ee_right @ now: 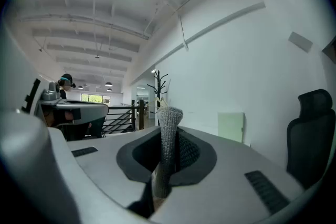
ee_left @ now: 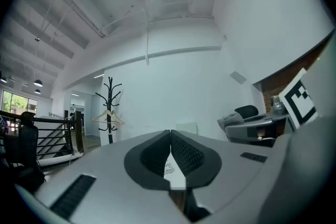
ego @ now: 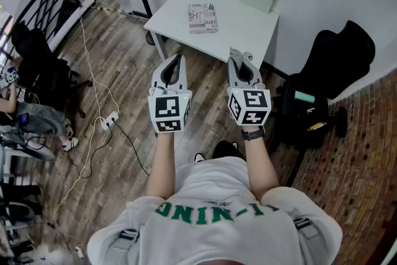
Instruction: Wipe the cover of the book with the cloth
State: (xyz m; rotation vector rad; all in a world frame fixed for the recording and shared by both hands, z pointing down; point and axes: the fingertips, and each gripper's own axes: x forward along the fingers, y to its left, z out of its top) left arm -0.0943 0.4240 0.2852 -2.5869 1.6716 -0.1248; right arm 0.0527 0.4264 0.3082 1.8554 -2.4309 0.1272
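The book (ego: 203, 17), long axis 12-to-6, is located at 11 o'clock of the right gripper (ego: 242, 56), clamped on the cloth (ee_right: 167, 149); the left gripper (ego: 178, 59), jaws together and empty, is judged slightly nearer.

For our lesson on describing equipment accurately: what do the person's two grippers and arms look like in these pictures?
Both the left gripper and the right gripper have light grey tapered shells with dark ribbed pads inside. Each carries a white cube printed with black square markers. The person wears a white short-sleeved T-shirt with green lettering and a dark wristwatch on the right wrist.
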